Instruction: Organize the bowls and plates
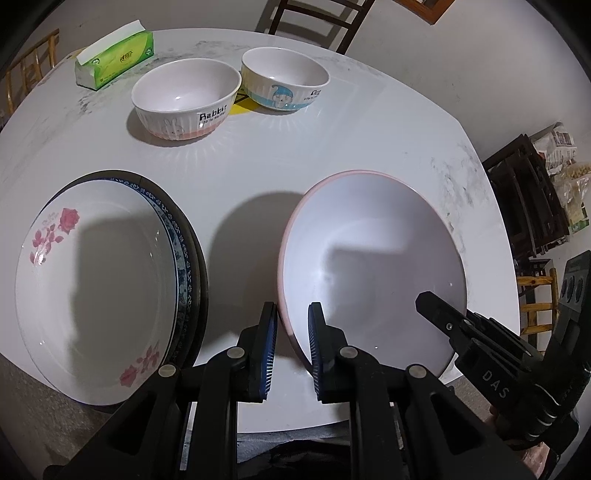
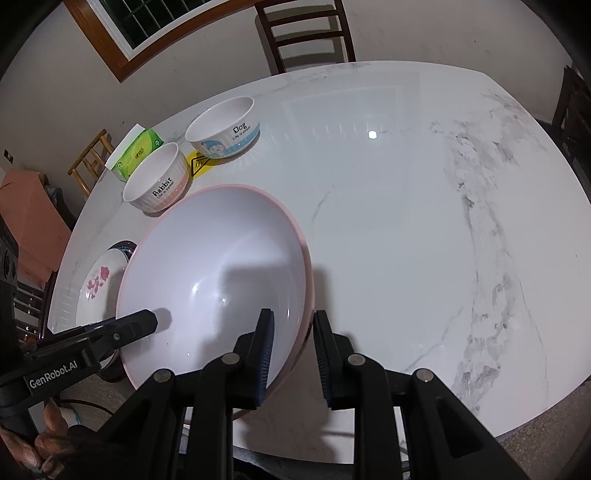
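A large pink-rimmed white bowl (image 1: 373, 266) sits near the table's front edge; it also shows in the right wrist view (image 2: 218, 266). My left gripper (image 1: 292, 347) straddles its left rim, one pad inside and one outside, with a gap on each side. My right gripper (image 2: 293, 354) straddles its right rim the same way, and it shows at the right of the left wrist view (image 1: 436, 310). A rose-patterned plate (image 1: 92, 288) tops a stack on a blue-patterned plate (image 1: 183, 266) to the left. A Rabbit bowl (image 1: 184, 98) and a Dog bowl (image 1: 284, 83) stand farther back.
A green tissue pack (image 1: 114, 55) lies at the back left of the white marble table (image 2: 406, 221). A yellow sticker (image 2: 199, 164) lies between the small bowls. Dark wooden chairs (image 2: 306, 33) stand behind the table. Shelves with clutter (image 1: 535, 192) stand at the right.
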### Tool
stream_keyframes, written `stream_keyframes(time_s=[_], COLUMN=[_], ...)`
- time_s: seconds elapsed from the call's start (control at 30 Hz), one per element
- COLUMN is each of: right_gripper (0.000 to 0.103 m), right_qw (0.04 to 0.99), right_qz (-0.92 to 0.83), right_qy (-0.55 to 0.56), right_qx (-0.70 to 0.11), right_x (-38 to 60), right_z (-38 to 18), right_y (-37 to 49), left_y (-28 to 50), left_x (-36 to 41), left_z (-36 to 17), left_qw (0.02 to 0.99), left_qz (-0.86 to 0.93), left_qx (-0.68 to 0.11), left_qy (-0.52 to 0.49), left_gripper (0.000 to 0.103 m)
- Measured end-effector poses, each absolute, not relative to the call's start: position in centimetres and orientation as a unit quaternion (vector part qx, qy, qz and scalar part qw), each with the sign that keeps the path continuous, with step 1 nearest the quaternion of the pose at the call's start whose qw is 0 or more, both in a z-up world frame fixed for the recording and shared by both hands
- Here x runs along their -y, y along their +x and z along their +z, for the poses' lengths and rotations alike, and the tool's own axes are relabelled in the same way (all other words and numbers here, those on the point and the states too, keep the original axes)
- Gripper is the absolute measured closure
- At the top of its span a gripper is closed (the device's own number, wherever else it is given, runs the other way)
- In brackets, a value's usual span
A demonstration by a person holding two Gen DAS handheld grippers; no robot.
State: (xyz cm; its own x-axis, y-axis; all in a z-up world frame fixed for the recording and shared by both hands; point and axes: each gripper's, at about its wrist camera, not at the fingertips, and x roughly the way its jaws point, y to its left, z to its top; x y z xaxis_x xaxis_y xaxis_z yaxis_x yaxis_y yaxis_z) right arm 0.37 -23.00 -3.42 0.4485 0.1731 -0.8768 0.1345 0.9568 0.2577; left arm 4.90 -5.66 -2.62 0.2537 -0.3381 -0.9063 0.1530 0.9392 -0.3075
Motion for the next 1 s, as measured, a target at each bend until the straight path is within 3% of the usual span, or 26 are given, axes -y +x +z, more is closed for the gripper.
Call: stream_keyframes(time_s=[0.67, 1.0], right_gripper=[0.078, 0.072], right_qw=[0.843, 0.860], right_qz=[0.014, 0.008], right_qy=[0.124, 0.094], right_qx=[-0.524, -0.502], right_x=[22.2, 21.7], right_z=[-3.3, -2.0], right_y=[0.6, 0.6], left_y=[4.9, 5.0], left_x=[5.4, 5.1], left_z=[-3.0, -2.5], left_qw=[0.792, 0.803], left_qz=[-0.146, -0.146], left_qx=[-0.588, -0.572], left_qy=[-0.081, -0.083], left_gripper=[0.090, 0.087])
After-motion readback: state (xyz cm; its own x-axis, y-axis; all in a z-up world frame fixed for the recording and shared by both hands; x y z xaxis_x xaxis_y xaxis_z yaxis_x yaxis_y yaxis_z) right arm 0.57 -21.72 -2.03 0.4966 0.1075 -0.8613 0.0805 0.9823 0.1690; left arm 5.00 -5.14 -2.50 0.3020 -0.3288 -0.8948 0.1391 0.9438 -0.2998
